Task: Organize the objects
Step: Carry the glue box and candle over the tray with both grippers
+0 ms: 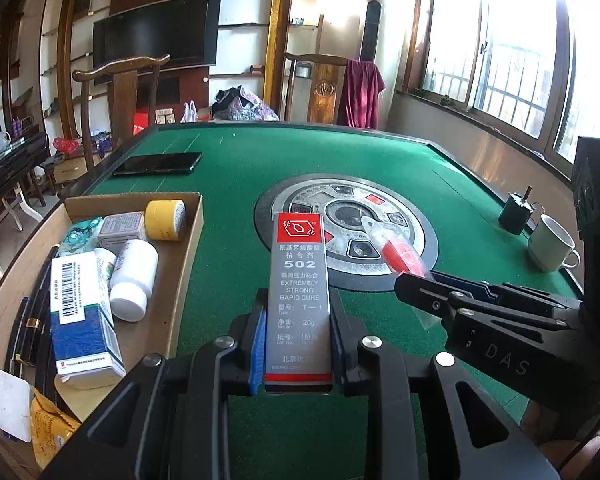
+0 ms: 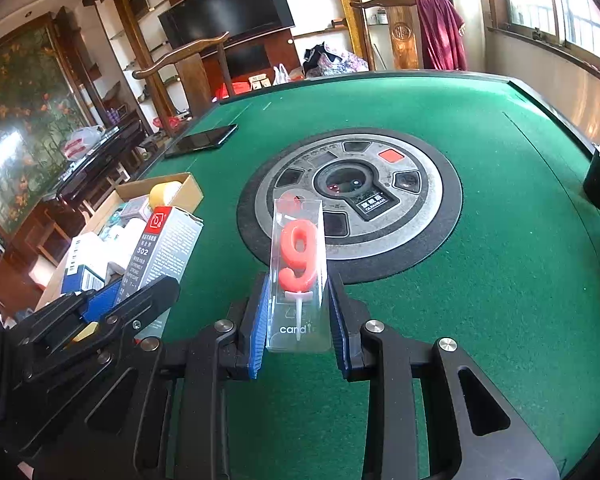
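A grey and red glue box [image 1: 299, 300] is clamped between the blue pads of the left gripper [image 1: 298, 336], the jaws narrowed onto its sides. "502", "EXTREMELY STRONG RAPID CURE" and "20g" are printed on its face. It is held clear above the green table [image 1: 440, 160]. A clear candle pack [image 2: 299, 276] is pinched in the right gripper [image 2: 298, 328]; a red "9" is seen inside and "cand" is printed low on the sleeve. To the left, a cardboard tray [image 1: 192, 240] is filled with a white bottle [image 1: 134, 276], a yellow tape roll [image 1: 166, 220] and a barcoded blue box [image 1: 82, 316]. "DAS" is moulded on the right gripper's body. A white mug [image 1: 552, 248] stands at the table's right edge.
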The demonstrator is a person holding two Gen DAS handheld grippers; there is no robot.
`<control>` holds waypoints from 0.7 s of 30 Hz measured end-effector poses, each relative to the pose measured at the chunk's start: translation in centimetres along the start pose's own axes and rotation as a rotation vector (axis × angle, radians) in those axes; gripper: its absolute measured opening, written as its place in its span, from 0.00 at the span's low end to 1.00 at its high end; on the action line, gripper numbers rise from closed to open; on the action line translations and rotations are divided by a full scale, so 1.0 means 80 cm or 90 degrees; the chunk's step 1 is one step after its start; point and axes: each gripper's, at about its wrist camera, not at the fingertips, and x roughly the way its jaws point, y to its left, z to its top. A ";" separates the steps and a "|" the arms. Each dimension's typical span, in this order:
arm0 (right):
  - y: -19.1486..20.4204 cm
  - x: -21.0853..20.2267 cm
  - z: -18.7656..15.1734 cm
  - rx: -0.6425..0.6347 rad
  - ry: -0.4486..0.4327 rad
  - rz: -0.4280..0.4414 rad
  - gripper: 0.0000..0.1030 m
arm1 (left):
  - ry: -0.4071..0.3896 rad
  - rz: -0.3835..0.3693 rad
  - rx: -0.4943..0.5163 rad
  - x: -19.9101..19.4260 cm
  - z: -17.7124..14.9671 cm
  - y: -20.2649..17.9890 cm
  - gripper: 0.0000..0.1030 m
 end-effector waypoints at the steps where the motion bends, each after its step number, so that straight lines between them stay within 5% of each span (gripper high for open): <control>1: 0.001 -0.001 0.000 0.000 -0.002 0.003 0.27 | -0.006 0.002 0.001 -0.003 0.000 0.000 0.25; 21: 0.023 -0.020 -0.018 0.011 -0.027 0.039 0.27 | -0.051 0.016 0.007 -0.031 -0.009 0.008 0.25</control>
